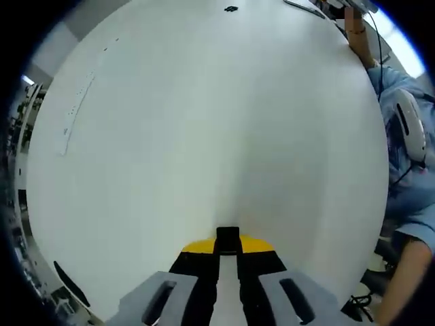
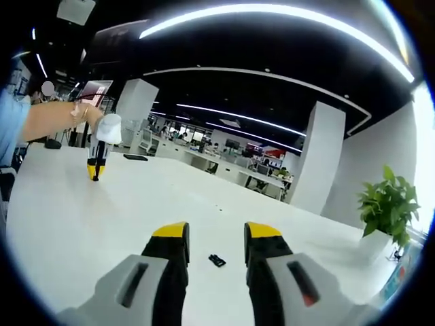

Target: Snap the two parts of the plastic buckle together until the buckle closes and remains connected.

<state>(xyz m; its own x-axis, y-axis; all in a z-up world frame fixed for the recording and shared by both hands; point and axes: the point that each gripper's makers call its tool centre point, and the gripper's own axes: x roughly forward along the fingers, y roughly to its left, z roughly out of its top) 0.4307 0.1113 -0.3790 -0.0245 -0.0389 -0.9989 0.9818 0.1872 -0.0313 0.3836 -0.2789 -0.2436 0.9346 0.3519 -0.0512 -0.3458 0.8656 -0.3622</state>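
buckle (image 2: pixel 217 260) on table (image 2: pixel 81 224), right gripper (image 2: pixel 216 239) open above.

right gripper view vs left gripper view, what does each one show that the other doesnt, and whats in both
Right gripper view alone: its own right gripper with jaws apart, the left gripper held point-down over the table by a person's hand, a potted plant and office desks behind.

Left gripper view alone: its jaws closed together, a sleeve at the table's edge.

Both: the white table and a small black buckle part, far off in the left gripper view.
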